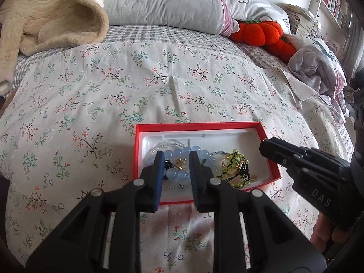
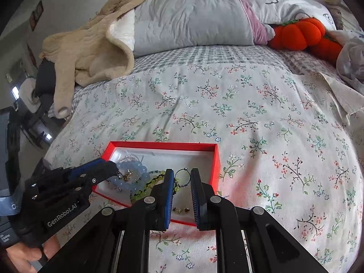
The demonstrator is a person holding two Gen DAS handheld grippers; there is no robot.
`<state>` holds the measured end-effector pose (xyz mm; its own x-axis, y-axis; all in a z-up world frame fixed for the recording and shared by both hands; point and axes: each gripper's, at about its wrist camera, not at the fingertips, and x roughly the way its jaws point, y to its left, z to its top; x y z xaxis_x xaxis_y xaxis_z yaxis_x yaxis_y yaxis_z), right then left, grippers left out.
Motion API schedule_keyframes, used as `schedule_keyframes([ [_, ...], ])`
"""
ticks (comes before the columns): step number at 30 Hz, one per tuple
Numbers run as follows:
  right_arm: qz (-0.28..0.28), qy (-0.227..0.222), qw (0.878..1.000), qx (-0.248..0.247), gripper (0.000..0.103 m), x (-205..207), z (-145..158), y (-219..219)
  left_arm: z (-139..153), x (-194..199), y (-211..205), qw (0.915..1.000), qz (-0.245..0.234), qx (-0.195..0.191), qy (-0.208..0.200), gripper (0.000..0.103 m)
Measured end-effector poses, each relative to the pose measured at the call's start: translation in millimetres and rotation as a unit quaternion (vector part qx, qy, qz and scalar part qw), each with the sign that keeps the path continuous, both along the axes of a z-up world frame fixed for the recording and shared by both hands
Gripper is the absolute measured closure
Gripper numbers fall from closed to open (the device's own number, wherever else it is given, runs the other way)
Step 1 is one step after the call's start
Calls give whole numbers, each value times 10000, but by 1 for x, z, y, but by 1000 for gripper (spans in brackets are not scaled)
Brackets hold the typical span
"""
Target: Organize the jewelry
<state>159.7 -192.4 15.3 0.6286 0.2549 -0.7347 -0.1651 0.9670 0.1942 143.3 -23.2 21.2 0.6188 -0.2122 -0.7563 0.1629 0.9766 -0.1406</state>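
A red box (image 1: 198, 125) (image 2: 163, 145) with a white lining lies on the floral bedspread (image 1: 136, 86). In it are a pale blue bead bracelet (image 1: 198, 151) (image 2: 138, 166), a green woven bracelet (image 1: 236, 159) (image 2: 141, 193), a small gold charm (image 1: 179, 163) and tiny studs (image 2: 180, 209). My left gripper (image 1: 177, 157) (image 2: 116, 170) hovers over the blue beads and gold charm with its jaws apart and nothing pressed between the pads. At the box's right end my right gripper (image 2: 182, 176) (image 1: 265, 142) holds a thin wire ring (image 2: 182, 177) that spans the narrow gap between its pads.
A beige fleece garment (image 1: 52, 20) and a grey pillow (image 1: 163, 2) lie at the head of the bed. Orange pumpkin plush toys (image 1: 261, 31) and crumpled cloth (image 1: 318, 68) sit at the far right. A person's hand (image 2: 20, 257) grips the left tool.
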Motion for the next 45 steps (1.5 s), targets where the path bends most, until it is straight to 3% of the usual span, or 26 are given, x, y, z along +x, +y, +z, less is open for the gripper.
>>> schedule_keyframes([
  [10, -5, 174, 9996, 216, 86, 20, -7, 8, -7, -5, 28, 9994, 199, 230, 170, 75],
  [13, -36, 198, 9994, 277, 84, 21, -6, 8, -7, -6, 33, 9992, 224, 257, 202, 63],
  [21, 16, 147, 9997, 201, 76, 4, 7, 3, -1, -18, 35, 9989, 230, 370, 164, 43],
  [22, 29, 149, 9997, 183, 73, 0, 9, 2, 0, -21, 34, 9988, 214, 417, 149, 41],
  [24, 6, 142, 9998, 165, 59, -10, 11, -2, 1, -27, 32, 9986, 189, 484, 131, 37],
  [25, -15, 115, 9998, 174, 45, -15, 12, -4, 1, -30, 31, 9985, 175, 505, 131, 34],
  [26, -29, 92, 9998, 149, 42, -22, 13, -7, 2, -33, 31, 9984, 165, 531, 142, 33],
  [31, -31, 97, 9999, -54, 40, -43, 19, -15, 2, -49, 30, 9976, 158, 636, 202, 23],
  [41, -257, 151, 9988, -380, 20, -86, 21, -23, 4, -84, 27, 9965, 140, 769, 292, 14],
  [43, -336, 209, 9986, -359, 18, -92, 19, -24, 4, -90, 25, 9960, 190, 825, 278, 2],
  [45, -435, 333, 9973, -485, 10, -97, 16, -23, 6, -96, 25, 9956, 238, 882, 209, 1],
])
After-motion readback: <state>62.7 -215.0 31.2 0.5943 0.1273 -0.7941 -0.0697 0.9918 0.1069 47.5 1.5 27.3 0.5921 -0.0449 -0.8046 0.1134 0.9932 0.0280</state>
